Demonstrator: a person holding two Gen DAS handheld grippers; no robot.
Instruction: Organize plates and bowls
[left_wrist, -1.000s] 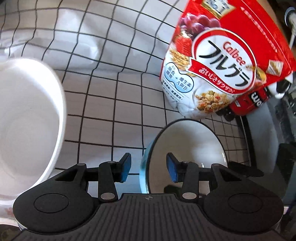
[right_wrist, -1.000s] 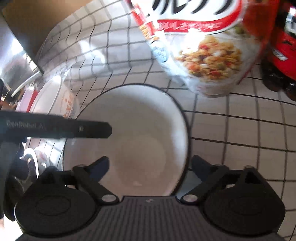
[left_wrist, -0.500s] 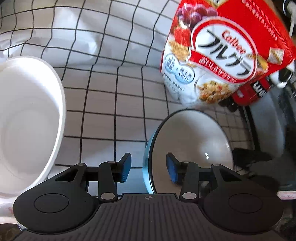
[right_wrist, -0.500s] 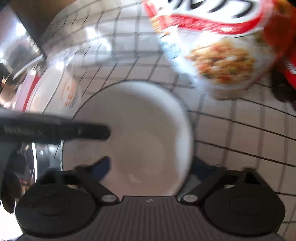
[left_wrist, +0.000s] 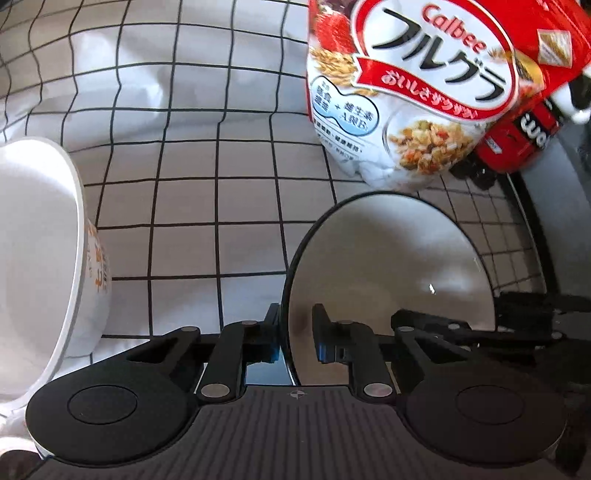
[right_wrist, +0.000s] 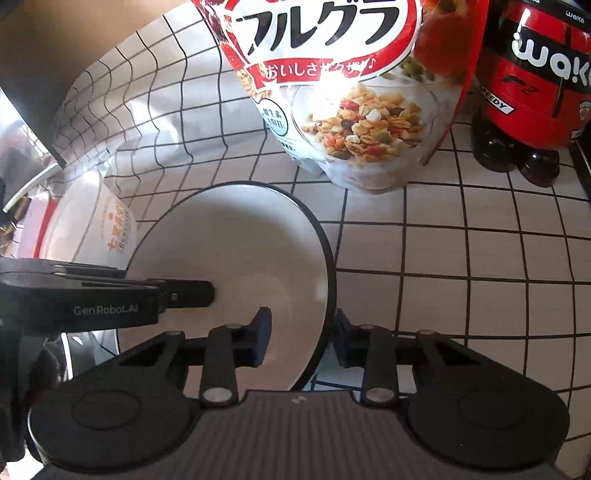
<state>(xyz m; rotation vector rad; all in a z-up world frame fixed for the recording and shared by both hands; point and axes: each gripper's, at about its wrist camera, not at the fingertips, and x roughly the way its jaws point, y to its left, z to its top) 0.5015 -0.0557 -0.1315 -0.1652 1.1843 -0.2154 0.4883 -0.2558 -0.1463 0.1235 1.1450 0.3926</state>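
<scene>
A bowl (left_wrist: 388, 266) with a black rim, white inside and blue outside, sits on the checked cloth (left_wrist: 184, 184). My left gripper (left_wrist: 295, 332) straddles its left rim and its jaws are closing. One pad is just outside the wall, and a sliver of white shows before the inner pad. In the right wrist view my right gripper (right_wrist: 301, 336) straddles the right rim of the same bowl (right_wrist: 229, 251), also closing. Its outer pad is at the rim and its inner pad stands off the wall. The left gripper's finger (right_wrist: 192, 291) reaches in from the left.
A larger white bowl with orange print (left_wrist: 37, 258) stands close on the left, also in the right wrist view (right_wrist: 92, 229). A red and white cereal bag (right_wrist: 351, 92) stands right behind the held bowl, with a red-labelled dark bottle (right_wrist: 535, 74) to its right.
Both pairs of jaws have narrowed sharply around the bowl's rim. The right gripper went from spanning the bowl's width to straddling only its right edge, and both views have crept closer.
</scene>
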